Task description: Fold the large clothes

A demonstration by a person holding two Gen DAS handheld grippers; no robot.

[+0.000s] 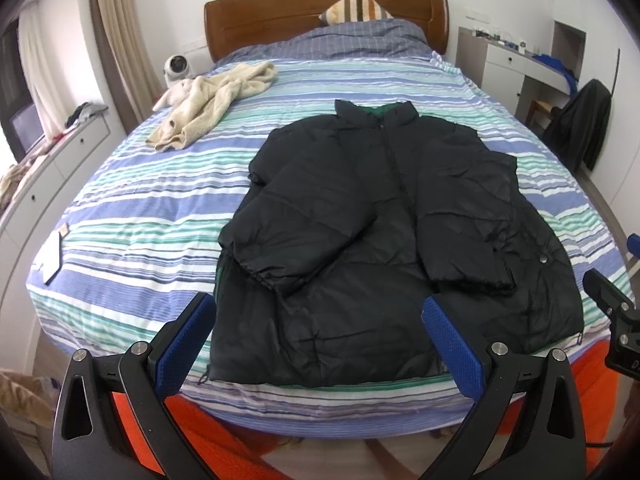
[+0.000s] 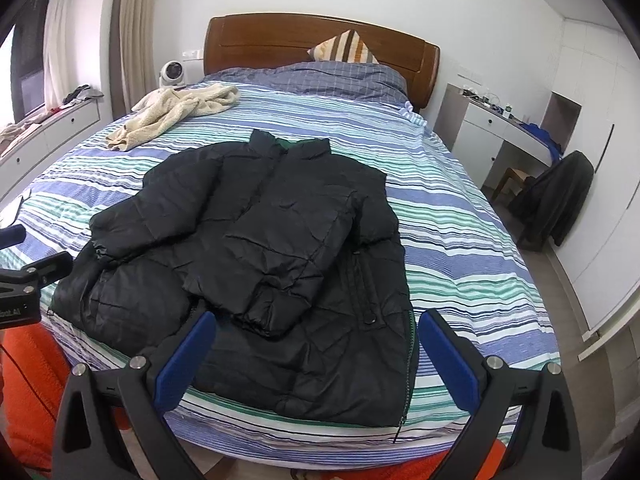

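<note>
A black puffer jacket (image 1: 384, 220) lies flat on the striped bed (image 1: 140, 208), collar toward the headboard, both sleeves folded in across its front. It also shows in the right wrist view (image 2: 256, 248). My left gripper (image 1: 318, 312) is open and empty, held above the jacket's hem at the foot of the bed. My right gripper (image 2: 316, 330) is open and empty, above the hem's right part. The right gripper's body shows at the right edge of the left wrist view (image 1: 616, 312).
A beige fleece garment (image 1: 212, 100) lies crumpled at the bed's far left. A striped pillow (image 1: 356, 6) leans on the wooden headboard (image 1: 280, 16). A chair draped with a dark garment (image 2: 556, 200) and a white desk (image 2: 492, 132) stand right of the bed. White drawers (image 1: 48, 168) run along the left.
</note>
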